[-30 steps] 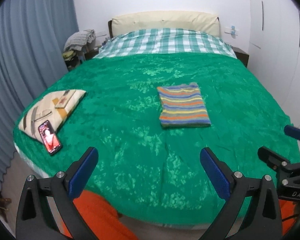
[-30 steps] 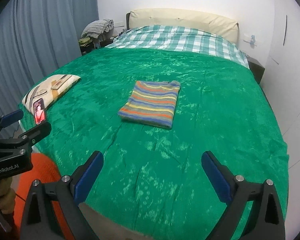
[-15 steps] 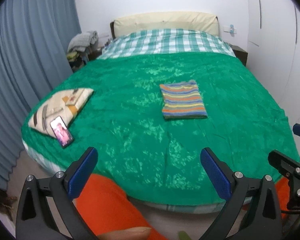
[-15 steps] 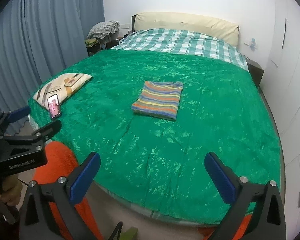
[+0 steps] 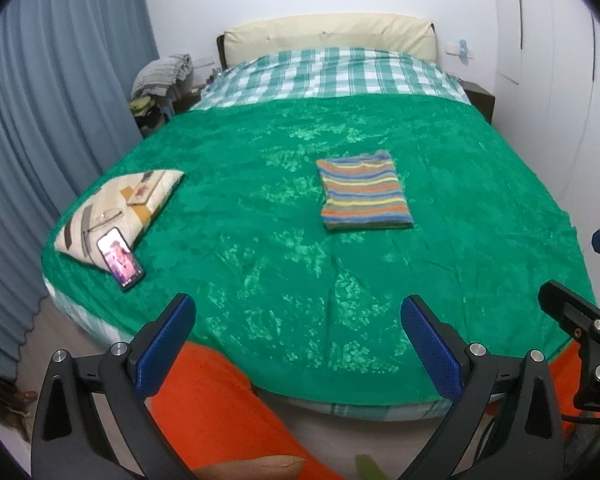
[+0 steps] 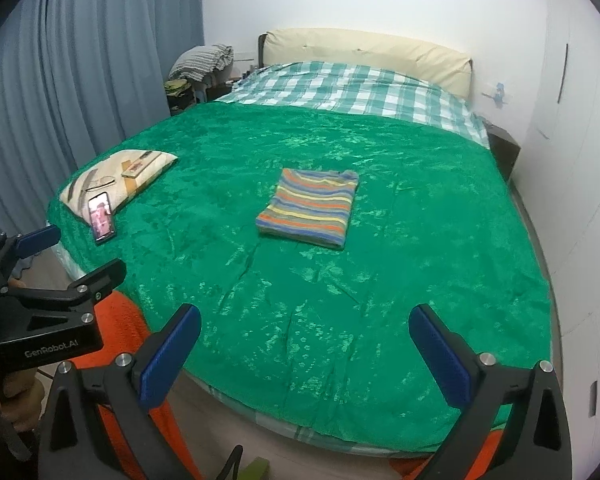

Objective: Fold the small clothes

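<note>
A striped garment (image 5: 363,193) lies folded into a neat rectangle in the middle of the green bedspread (image 5: 260,240); it also shows in the right wrist view (image 6: 311,208). My left gripper (image 5: 300,344) is open and empty, held off the foot of the bed, well short of the garment. My right gripper (image 6: 305,352) is open and empty too, also back from the bed's near edge. The right gripper shows at the right edge of the left wrist view (image 5: 580,320), and the left gripper shows at the left of the right wrist view (image 6: 44,280).
A cream pillow (image 5: 120,204) with a lit phone (image 5: 120,254) lies at the bed's left edge. Blue curtains (image 5: 40,140) hang on the left, white wardrobes (image 6: 580,140) on the right. Orange cloth (image 5: 220,408) covers the person's legs below the grippers.
Both grippers have pulled back and up from the bed, so the bed's near edge and floor now show. The striped garment has not moved.
</note>
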### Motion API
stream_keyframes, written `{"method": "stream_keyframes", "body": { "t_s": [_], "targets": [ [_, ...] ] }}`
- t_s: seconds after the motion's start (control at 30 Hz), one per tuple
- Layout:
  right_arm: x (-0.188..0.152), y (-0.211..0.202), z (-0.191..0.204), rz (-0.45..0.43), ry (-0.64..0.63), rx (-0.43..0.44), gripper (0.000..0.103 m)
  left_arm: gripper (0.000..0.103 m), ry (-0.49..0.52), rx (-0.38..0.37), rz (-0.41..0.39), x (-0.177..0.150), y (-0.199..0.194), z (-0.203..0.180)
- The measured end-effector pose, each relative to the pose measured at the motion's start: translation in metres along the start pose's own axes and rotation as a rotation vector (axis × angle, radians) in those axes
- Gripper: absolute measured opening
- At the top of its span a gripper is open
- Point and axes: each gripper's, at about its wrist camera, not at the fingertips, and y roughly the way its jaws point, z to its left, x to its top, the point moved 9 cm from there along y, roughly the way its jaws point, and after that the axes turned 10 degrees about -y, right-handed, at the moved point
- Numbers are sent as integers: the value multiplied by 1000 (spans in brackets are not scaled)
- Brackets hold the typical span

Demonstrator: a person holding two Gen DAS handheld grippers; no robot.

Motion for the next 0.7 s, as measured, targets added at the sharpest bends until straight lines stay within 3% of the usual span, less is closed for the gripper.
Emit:
{"method": "stream_keyframes", "body": {
  "t_s": [0.33, 0.7],
  "targets": [
    [-2, 2, -7, 15, 22, -23, 103, 103, -11, -35, -6, 0, 1, -2],
    [-4, 4, -5, 18, 19, -11, 102, 103, -18, 1, -10, 0, 1, -2]
  ]
}}
